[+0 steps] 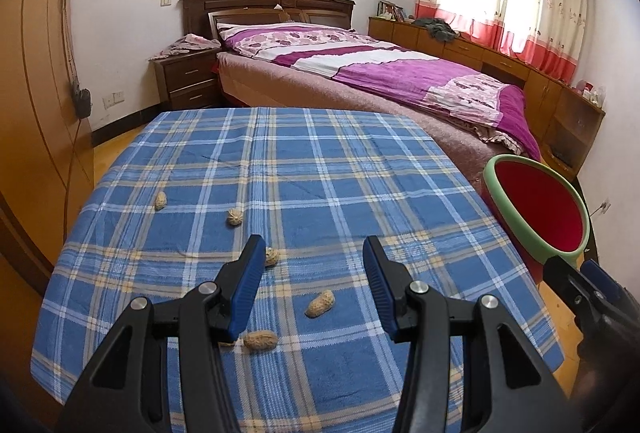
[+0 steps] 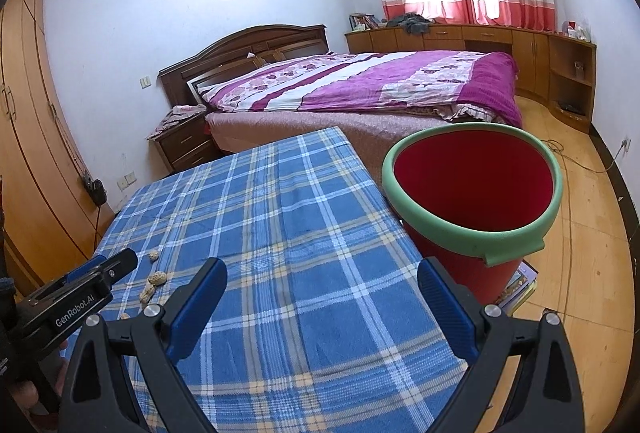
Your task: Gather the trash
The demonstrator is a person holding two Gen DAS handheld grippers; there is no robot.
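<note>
While both grippers tilt downward, left fingers (image 1: pixel 312 257) gape above peanuts (image 1: pixel 320 304); right fingers (image 2: pixel 322 275) empty

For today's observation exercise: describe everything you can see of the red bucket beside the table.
The red bucket is round with a thick pale-green rim, plastic by its look, upright and empty as far as its inside shows. It stands off the edge of the checked table, apparently on a stack of books on the floor. No gripper touches it.

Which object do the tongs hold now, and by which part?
Nothing is held: left tongs and right tongs are both open above the checked cloth.
</note>
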